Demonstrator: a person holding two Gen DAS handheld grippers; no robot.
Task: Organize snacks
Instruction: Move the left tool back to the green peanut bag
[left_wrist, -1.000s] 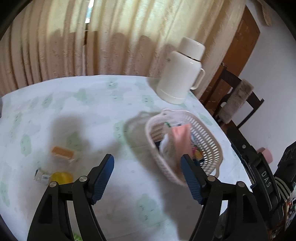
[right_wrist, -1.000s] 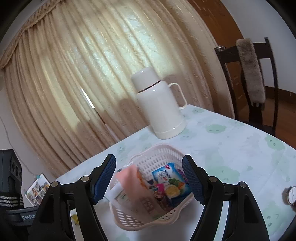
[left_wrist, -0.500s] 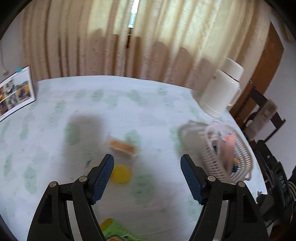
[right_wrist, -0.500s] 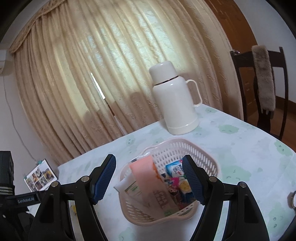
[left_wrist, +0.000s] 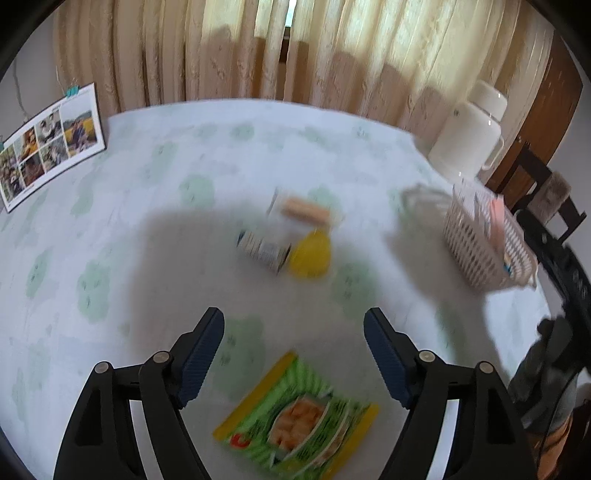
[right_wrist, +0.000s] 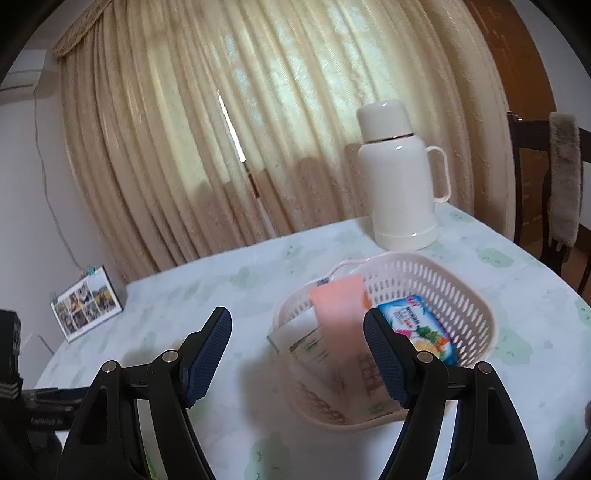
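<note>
A green and yellow snack packet (left_wrist: 295, 417) lies on the table just below my open, empty left gripper (left_wrist: 293, 350). Farther off lie a yellow round snack (left_wrist: 309, 253), a small white and blue packet (left_wrist: 262, 251) and an orange bar in clear wrap (left_wrist: 304, 212). The pale perforated basket (left_wrist: 480, 240) stands at the right with a pink packet in it. In the right wrist view the basket (right_wrist: 436, 273) holds a pink packet (right_wrist: 341, 314), a blue packet (right_wrist: 421, 332) and others. My right gripper (right_wrist: 297, 354) is open and empty above the basket's near left rim.
A white thermos jug (right_wrist: 400, 177) stands behind the basket near the curtain. A photo calendar (left_wrist: 48, 144) stands at the table's far left edge. A dark wooden chair (right_wrist: 550, 184) stands at the right. The table has a pale green-patterned cloth (left_wrist: 147, 206).
My left gripper has swung left and back from the basket, so the loose snacks and the green packet are now in front of it. My right gripper has drawn back a little from the basket.
</note>
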